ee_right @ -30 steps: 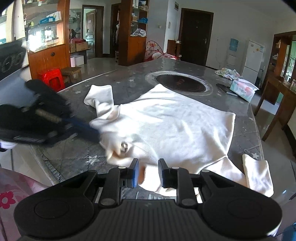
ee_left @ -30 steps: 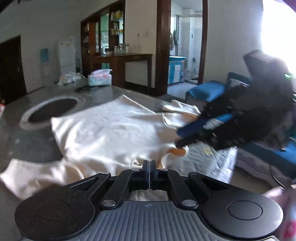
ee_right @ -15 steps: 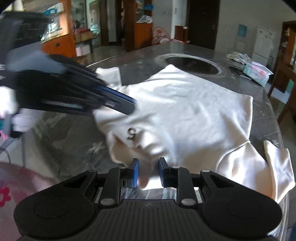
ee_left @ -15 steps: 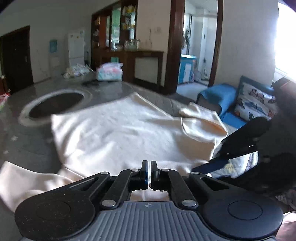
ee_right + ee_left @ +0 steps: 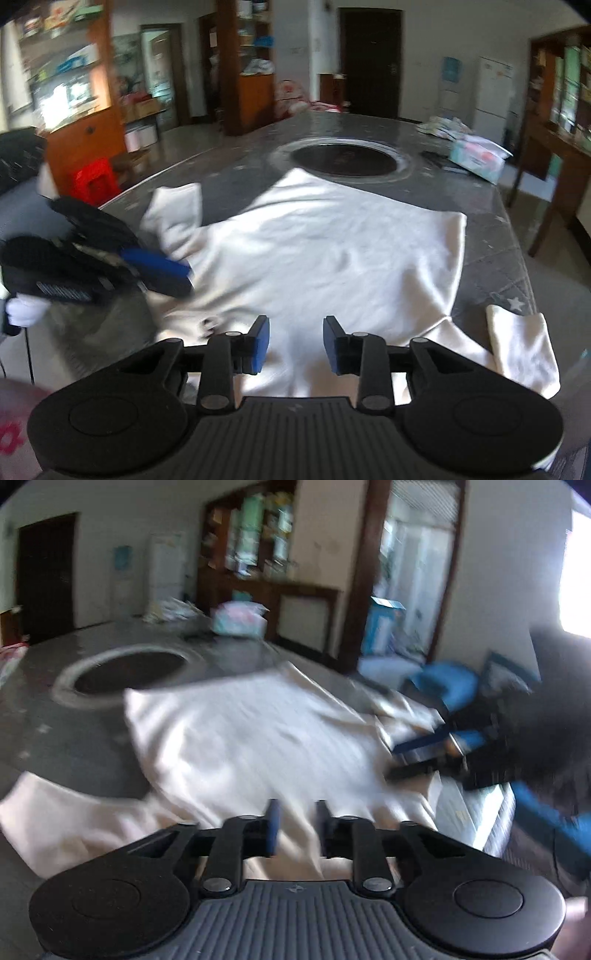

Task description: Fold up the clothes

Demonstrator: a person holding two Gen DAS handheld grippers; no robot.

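Tools stood parted, jaws just opened, nothing clamped: left tool (image 5: 297,827) and right tool (image 5: 295,341) both hovered over the near hem of the cream garment (image 5: 332,251), which lay spread flat across the table (image 5: 236,184), stretching away from both.

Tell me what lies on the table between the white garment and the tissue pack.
Right wrist view: only bare grey tabletop separates the white garment from the tissue pack; the dark round inset lies off to the left of that stretch.
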